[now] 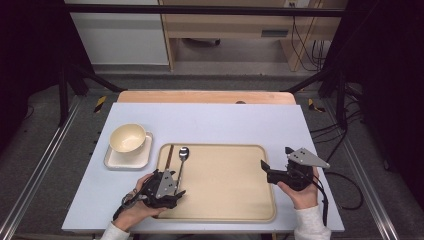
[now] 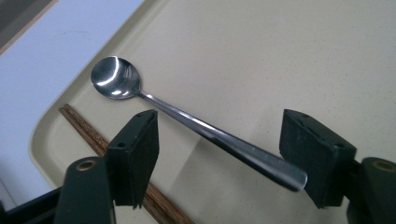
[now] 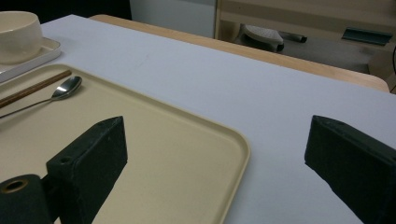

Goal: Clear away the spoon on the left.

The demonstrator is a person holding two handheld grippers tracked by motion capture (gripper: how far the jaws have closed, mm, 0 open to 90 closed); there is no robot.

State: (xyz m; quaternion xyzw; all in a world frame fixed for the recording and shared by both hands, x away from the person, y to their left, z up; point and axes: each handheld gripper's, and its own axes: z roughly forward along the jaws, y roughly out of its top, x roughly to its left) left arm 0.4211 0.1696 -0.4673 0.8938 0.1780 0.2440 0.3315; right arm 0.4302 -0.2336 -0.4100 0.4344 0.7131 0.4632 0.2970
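Observation:
A metal spoon (image 1: 183, 154) lies on the left part of a beige tray (image 1: 235, 185), with dark wooden chopsticks (image 1: 170, 155) beside it along the tray's left rim. My left gripper (image 1: 176, 190) is open at the spoon's handle end. In the left gripper view, the spoon (image 2: 196, 123) runs between the spread jaws of the left gripper (image 2: 218, 140), its handle tip close to the right jaw, and the chopsticks (image 2: 88, 133) pass under the left jaw. My right gripper (image 1: 276, 158) is held open and empty over the tray's right edge (image 3: 233, 154).
A cream bowl (image 1: 128, 137) stands on a small white tray (image 1: 127, 160) left of the beige tray. A light blue mat (image 1: 210, 120) covers the table, with the wooden table edge (image 1: 205, 96) at the back. Cables trail on the floor at right.

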